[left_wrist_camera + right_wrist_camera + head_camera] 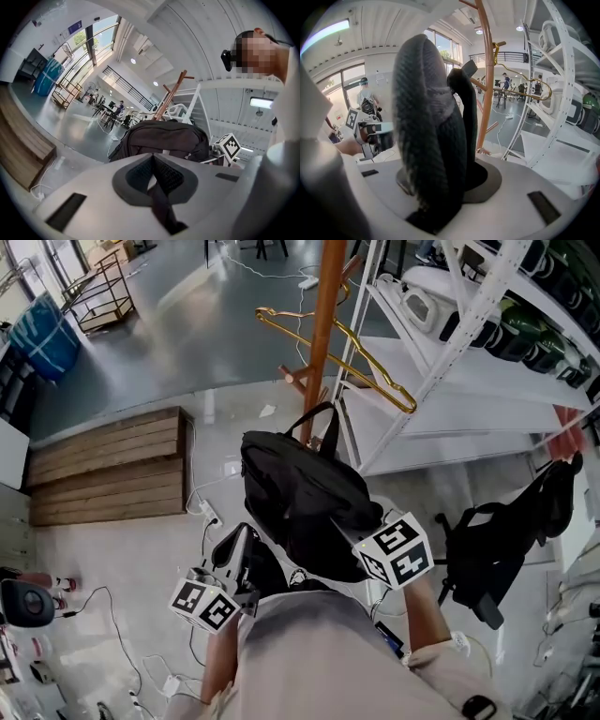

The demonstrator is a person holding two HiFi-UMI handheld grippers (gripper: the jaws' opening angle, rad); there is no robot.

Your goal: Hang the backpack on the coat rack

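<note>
Holding the backpack point(300, 502) by the coat rack point(323, 324): left tongs point(153, 180) pinch a thin strap point(161, 206), right tongs point(440, 180) clamp a padded strap point(429, 117); next, its handle point(317, 416) likely needs lifting over a peg point(499, 44).

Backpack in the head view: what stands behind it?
Behind the backpack stands the wooden coat rack pole with a gold hanger on it, white shelving beside it. The backpack covers the pole's foot, so its base cannot be seen.

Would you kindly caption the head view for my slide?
Left hand-held gripper and right hand-held gripper hold a black backpack before the wooden coat rack.
</note>
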